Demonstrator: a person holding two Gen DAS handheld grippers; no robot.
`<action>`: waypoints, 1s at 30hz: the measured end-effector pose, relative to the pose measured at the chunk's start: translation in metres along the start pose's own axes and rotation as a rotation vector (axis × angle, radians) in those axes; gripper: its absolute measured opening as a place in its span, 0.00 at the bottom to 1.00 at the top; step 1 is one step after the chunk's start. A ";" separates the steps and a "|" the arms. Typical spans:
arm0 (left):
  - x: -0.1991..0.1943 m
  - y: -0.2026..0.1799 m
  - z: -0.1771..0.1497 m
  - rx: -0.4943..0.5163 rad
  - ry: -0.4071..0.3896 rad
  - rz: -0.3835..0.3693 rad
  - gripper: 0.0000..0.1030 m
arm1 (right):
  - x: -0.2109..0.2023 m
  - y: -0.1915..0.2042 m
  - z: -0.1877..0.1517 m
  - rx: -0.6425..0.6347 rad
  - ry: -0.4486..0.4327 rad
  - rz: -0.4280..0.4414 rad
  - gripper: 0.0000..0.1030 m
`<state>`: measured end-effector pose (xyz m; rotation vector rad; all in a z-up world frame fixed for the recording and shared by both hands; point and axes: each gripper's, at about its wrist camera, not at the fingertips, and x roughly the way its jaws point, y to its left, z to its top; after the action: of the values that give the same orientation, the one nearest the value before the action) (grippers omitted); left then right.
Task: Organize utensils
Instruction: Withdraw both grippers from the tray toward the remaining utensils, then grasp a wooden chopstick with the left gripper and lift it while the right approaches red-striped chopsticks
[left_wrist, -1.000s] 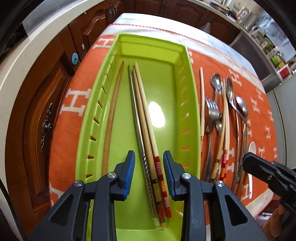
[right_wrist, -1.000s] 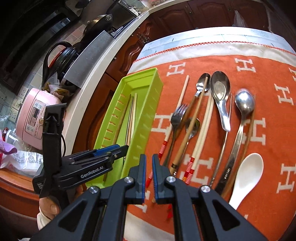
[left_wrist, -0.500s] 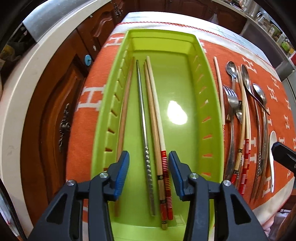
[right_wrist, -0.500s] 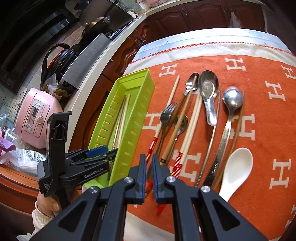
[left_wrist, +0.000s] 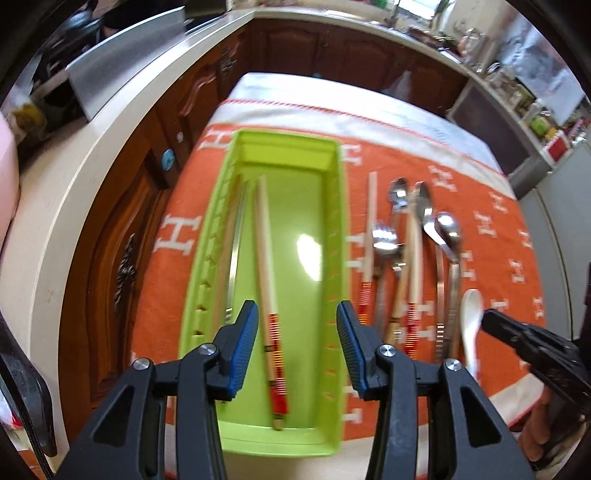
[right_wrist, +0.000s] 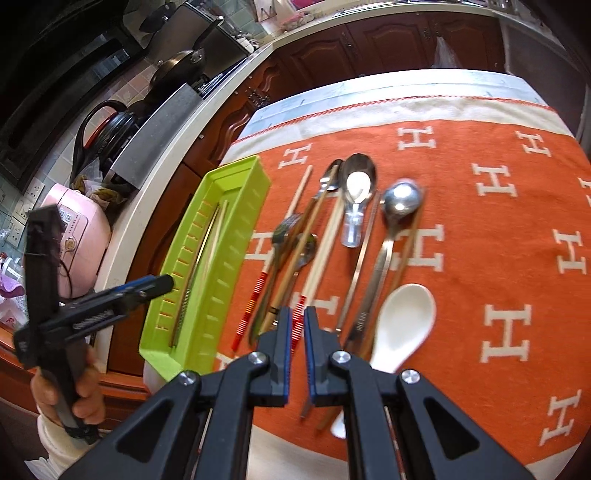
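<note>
**Your left jaws spread over the tray, your right jaws pressed together over the loose cutlery**

Left wrist view. Your left gripper (left_wrist: 295, 347) hangs above the near end of the green tray (left_wrist: 338, 236), jaws spread, nothing between the pads. Inside the tray: a red-banded chopstick (left_wrist: 267, 288) runs lengthwise down the middle, its banded end toward the near wall. A metal chopstick (left_wrist: 236, 236) lies closer to the tray's left wall; something wooden seems to lie beside it, but blur leaves that unclear. The tray sits on an orange cloth (left_wrist: 491, 221) covering the surface. Right of the tray, on the cloth, the loose utensils lie in a row: another red-banded chopstick (left_wrist: 369, 236) just beside the tray wall, then a fork (left_wrist: 384, 243), metal spoons (left_wrist: 445, 236), and a white spoon (left_wrist: 471, 325) farthest from the tray. Your right gripper (left_wrist: 491, 319) shows at the frame edge, beyond the white spoon.

Right wrist view. Your right gripper (right_wrist: 297, 332) has its jaws pressed nearly together, empty, hovering over the handle ends of the utensils just right of the tray (right_wrist: 236, 236). The white spoon (right_wrist: 402, 325) lies right of your jaws. Your left gripper (right_wrist: 159, 286) sits over the tray's near left corner, held in your hand (right_wrist: 74, 395).
</note>
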<state>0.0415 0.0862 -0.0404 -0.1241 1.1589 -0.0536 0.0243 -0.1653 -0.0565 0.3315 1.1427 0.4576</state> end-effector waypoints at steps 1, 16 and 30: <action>-0.001 -0.005 0.001 0.008 -0.005 -0.009 0.41 | -0.002 -0.003 -0.001 0.003 -0.003 -0.006 0.06; 0.015 -0.078 -0.002 0.112 -0.035 -0.220 0.41 | -0.014 -0.050 -0.002 0.088 -0.022 -0.060 0.06; 0.076 -0.101 0.013 0.184 0.092 -0.230 0.40 | 0.002 -0.082 -0.005 0.170 0.022 -0.026 0.06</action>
<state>0.0857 -0.0208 -0.0922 -0.0925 1.2218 -0.3717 0.0353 -0.2345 -0.0990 0.4604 1.2088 0.3428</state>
